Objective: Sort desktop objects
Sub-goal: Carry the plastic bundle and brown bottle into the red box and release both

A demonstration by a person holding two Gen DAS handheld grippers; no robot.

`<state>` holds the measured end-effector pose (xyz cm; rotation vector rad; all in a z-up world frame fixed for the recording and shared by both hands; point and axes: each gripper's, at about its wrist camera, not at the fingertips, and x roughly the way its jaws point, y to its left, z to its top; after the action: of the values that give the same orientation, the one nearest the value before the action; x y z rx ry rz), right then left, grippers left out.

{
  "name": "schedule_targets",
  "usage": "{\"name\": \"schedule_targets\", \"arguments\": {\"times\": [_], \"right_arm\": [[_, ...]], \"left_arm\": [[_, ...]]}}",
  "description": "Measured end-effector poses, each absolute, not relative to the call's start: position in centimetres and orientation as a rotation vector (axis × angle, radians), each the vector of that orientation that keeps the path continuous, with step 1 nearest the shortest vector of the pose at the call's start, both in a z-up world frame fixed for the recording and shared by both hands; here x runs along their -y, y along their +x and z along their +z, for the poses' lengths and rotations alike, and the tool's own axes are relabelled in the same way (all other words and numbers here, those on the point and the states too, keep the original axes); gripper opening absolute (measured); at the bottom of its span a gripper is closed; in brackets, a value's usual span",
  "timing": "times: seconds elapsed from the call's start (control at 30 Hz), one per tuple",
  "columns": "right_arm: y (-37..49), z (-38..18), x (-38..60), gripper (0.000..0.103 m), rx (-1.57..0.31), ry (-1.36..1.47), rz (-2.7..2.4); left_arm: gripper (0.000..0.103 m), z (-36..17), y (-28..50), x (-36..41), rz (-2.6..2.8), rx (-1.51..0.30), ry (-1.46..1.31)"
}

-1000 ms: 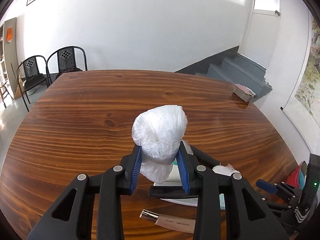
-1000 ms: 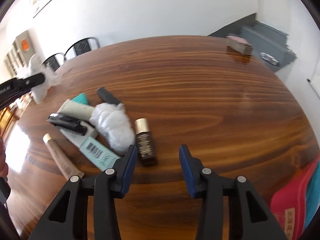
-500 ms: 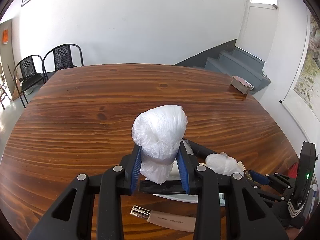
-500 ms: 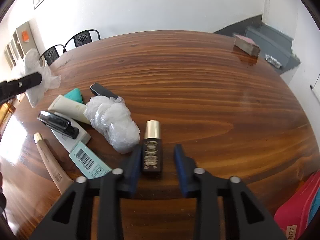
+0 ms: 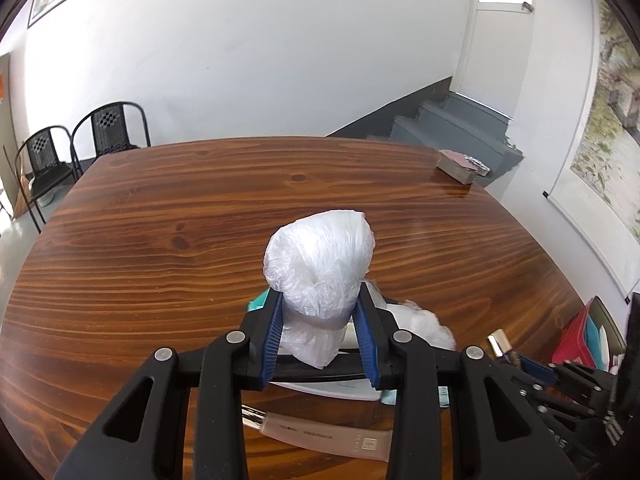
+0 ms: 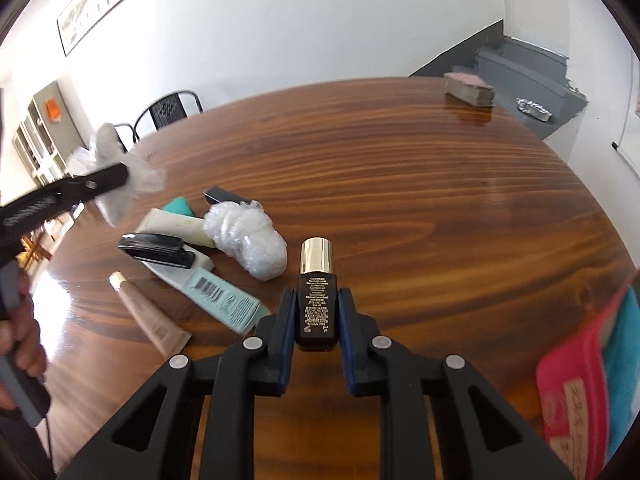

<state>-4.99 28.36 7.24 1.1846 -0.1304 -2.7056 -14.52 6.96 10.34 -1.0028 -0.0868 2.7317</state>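
Observation:
My left gripper (image 5: 320, 312) is shut on a crumpled white plastic bag (image 5: 320, 264), held above the wooden table (image 5: 160, 240). In the right wrist view my right gripper (image 6: 318, 304) is shut on a dark brown bottle (image 6: 316, 300) with a gold cap, lifted a little off the table (image 6: 440, 220). Left of it lie a second white plastic wad (image 6: 248, 240), a black stapler (image 6: 156, 250), a teal tube (image 6: 224, 300), a beige tube (image 6: 148, 316), a cream tube (image 6: 176, 226) and a black bar (image 6: 224, 198). The left gripper (image 6: 104, 178) with its bag shows at the far left.
A stack of brownish paper pads (image 6: 468, 90) sits at the table's far right corner. A red and teal pouch (image 6: 592, 368) lies at the near right edge. A hand (image 6: 20, 344) holds the left tool's handle. Black chairs (image 5: 80, 148) stand beyond the far left edge.
My right gripper moved onto the brown bottle, closed on it and lifted it slightly. The left gripper drifted sideways over the pile, still gripping the bag.

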Motion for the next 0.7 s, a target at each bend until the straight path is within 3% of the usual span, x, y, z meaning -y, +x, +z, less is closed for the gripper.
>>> {"name": "schedule_targets", "arguments": {"times": [0.7], "right_arm": [[5.5,11.6,-35.7,0.022,0.347,0.955,-2.945]], "left_arm": [[0.037,11.9,-8.6,-13.2,2.666,-0.078,-0.872]]}}
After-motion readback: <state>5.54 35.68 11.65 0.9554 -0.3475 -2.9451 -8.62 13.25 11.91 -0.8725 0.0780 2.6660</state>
